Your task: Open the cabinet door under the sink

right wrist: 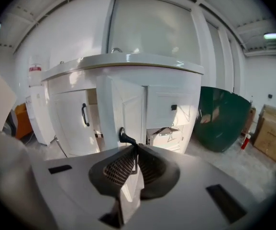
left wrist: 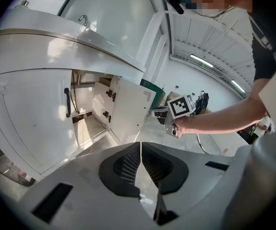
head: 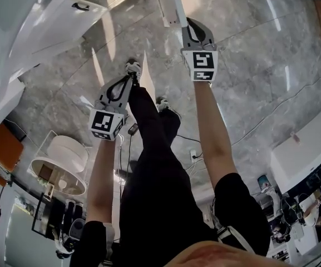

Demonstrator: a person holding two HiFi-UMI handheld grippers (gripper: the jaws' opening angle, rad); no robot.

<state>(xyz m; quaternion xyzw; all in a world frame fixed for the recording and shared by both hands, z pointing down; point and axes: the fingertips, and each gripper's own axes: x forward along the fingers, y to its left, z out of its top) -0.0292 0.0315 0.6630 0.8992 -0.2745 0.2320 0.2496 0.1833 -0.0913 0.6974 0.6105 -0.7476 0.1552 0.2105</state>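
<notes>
The white sink cabinet (left wrist: 27, 114) carries a basin top (right wrist: 128, 61) with a faucet (right wrist: 115, 49). Its left door (right wrist: 73, 116) is closed, with a black handle (left wrist: 67, 102). The right door (left wrist: 130, 111) stands swung out, so the dim inside of the cabinet (left wrist: 92, 109) shows. My right gripper (right wrist: 137, 150) is shut on that door's black handle (right wrist: 124, 137); it also appears as the right gripper (head: 187, 25) at the door's edge (head: 170, 4). My left gripper (left wrist: 140, 147) is shut with nothing in it and hangs lower, the left gripper (head: 128, 81) sitting above the person's legs.
A dark green tub (right wrist: 221, 116) and cardboard boxes (right wrist: 271, 131) stand right of the cabinet. On the marble floor (head: 249, 65) are a round white stand (head: 65, 154), a white box (head: 305, 154) and cables (head: 191, 141). The person's legs (head: 154, 149) fill the middle.
</notes>
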